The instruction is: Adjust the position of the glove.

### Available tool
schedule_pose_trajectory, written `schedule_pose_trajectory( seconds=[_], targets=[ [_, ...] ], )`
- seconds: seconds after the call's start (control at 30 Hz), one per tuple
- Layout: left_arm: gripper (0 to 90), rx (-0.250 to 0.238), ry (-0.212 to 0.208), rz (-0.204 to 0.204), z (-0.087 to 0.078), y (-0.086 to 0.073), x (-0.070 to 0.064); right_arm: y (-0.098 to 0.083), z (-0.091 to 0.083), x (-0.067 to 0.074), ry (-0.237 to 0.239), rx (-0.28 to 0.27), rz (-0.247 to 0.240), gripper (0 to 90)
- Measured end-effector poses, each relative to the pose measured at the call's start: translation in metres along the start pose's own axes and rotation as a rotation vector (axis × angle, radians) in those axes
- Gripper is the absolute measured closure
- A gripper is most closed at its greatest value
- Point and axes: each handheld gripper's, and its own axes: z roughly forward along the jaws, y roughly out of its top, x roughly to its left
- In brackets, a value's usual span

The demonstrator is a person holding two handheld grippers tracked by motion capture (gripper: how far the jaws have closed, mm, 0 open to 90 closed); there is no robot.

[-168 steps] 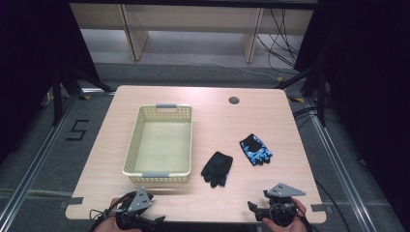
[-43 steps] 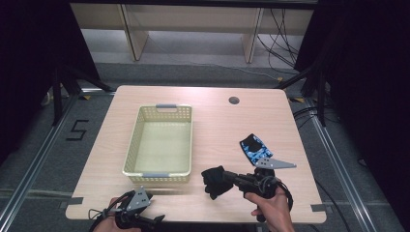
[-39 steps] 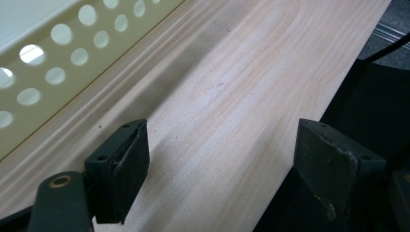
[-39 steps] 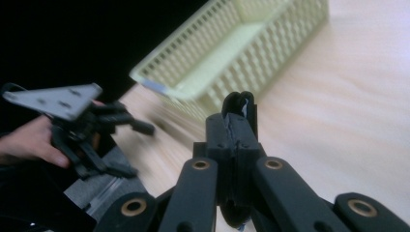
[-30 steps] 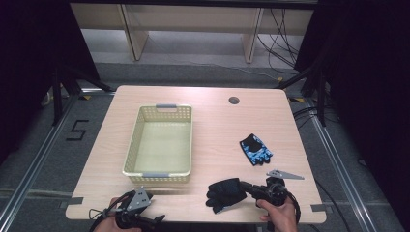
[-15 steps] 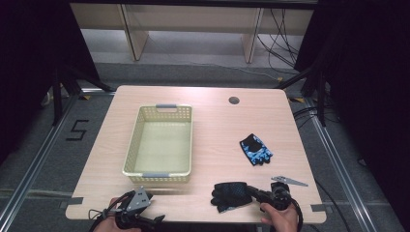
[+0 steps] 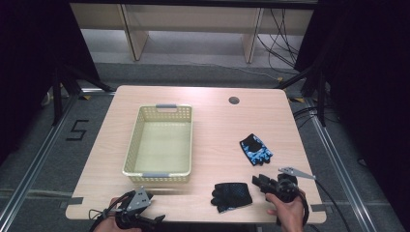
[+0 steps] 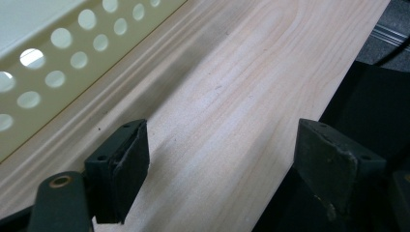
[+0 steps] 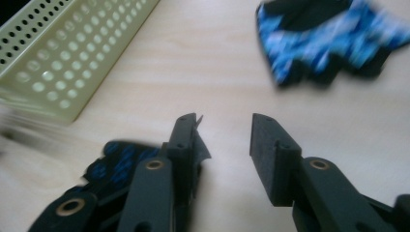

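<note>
Basket (image 7: 159, 140) sits left on the surface (image 7: 217, 121); my left gripper (image 7: 145, 220) rests spread at the near edge. Black glove (image 7: 232, 195) lies flat near that edge, and my right gripper (image 7: 258, 182), just beside it, has just been opening, nothing between.

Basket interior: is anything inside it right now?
From the high view, the basket holds nothing on its visible pale floor. The strip just behind its near wall is hidden. Both gloves, the black glove and the blue glove, lie on the table.
</note>
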Motion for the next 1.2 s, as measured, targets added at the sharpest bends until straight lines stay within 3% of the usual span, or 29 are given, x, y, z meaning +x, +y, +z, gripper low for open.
schedule_pose_trajectory(
  seconds=[0.07, 0.1, 0.17, 0.23, 0.3, 0.33, 0.37, 0.4, 0.43, 0.5, 0.53, 0.57, 0.6, 0.67, 0.73, 0.87, 0.97, 1.0, 1.03, 1.1, 1.2],
  targets=[
    [20.0, 0.0, -0.002, -0.007, 0.0, 0.0, -0.001, 0.007, 0.0, -0.001, -0.011, -0.014, -0.025, 67.3],
    [20.0, -0.002, -0.002, -0.022, 0.001, 0.0, -0.002, 0.016, 0.0, -0.007, -0.029, -0.024, -0.094, 72.9],
    [20.0, -0.001, 0.0, 0.003, 0.0, 0.0, 0.0, 0.034, 0.002, -0.012, -0.048, -0.022, -0.128, 84.1],
    [20.0, -0.002, 0.0, -0.025, 0.001, -0.001, -0.001, 0.046, 0.009, -0.021, -0.069, -0.027, -0.163, 89.1],
    [20.0, -0.005, -0.005, -0.03, 0.001, -0.001, -0.001, 0.051, 0.012, -0.024, -0.09, -0.018, -0.173, 90.0],
    [20.0, -0.003, -0.006, -0.026, 0.001, -0.001, 0.0, 0.055, 0.017, -0.028, -0.115, -0.008, -0.193, 90.0],
    [20.0, -0.005, -0.003, -0.029, 0.001, -0.001, 0.0, 0.06, 0.024, -0.034, -0.171, 0.032, -0.209, 90.0],
    [20.0, -0.008, -0.005, -0.023, 0.0, -0.001, -0.001, 0.062, 0.028, -0.038, -0.168, 0.035, -0.213, 90.0],
    [20.0, -0.008, -0.005, -0.023, 0.0, -0.001, -0.001, 0.064, 0.031, -0.041, -0.2, 0.049, -0.231, 90.0],
    [20.0, -0.008, -0.002, -0.03, 0.001, -0.001, -0.001, 0.065, 0.035, -0.043, -0.19, 0.051, -0.215, 90.0],
    [20.0, -0.009, -0.004, -0.029, 0.001, -0.001, -0.001, 0.066, 0.039, -0.048, -0.217, 0.065, -0.252, 90.0],
    [20.0, -0.009, -0.004, -0.029, 0.001, -0.001, -0.001, 0.066, 0.039, -0.048, -0.217, 0.065, -0.252, 90.0],
    [20.0, -0.004, -0.008, -0.019, 0.001, -0.001, 0.0, 0.067, 0.041, -0.047, -0.227, 0.082, -0.228, 90.0],
    [20.0, -0.004, -0.004, -0.004, 0.0, 0.0, 0.0, 0.067, 0.044, -0.053, -0.252, 0.087, -0.272, 90.0],
    [20.0, -0.008, -0.012, -0.025, 0.001, -0.001, -0.002, 0.07, 0.047, -0.056, -0.292, 0.104, -0.242, 90.0],
    [20.1, -0.005, -0.005, -0.015, 0.001, 0.0, 0.0, 0.07, 0.051, -0.062, -0.299, 0.117, -0.228, 90.0],
    [20.1, -0.006, -0.008, -0.02, 0.001, -0.001, 0.0, 0.068, 0.055, -0.062, -0.286, 0.158, -0.251, 90.0],
    [20.1, -0.01, -0.004, -0.033, 0.001, -0.001, -0.001, 0.068, 0.055, -0.063, -0.281, 0.149, -0.284, 90.0],
    [20.1, -0.005, -0.002, -0.025, 0.001, -0.001, -0.001, 0.067, 0.056, -0.056, -0.271, 0.149, -0.241, 90.0],
    [20.1, -0.006, -0.003, -0.007, 0.0, 0.0, 0.0, 0.064, 0.056, -0.05, -0.243, 0.176, -0.247, 90.0],
    [20.1, -0.008, -0.008, -0.013, 0.0, 0.0, -0.001, 0.059, 0.06, -0.033, -0.215, 0.204, -0.276, 90.0]
  ],
)
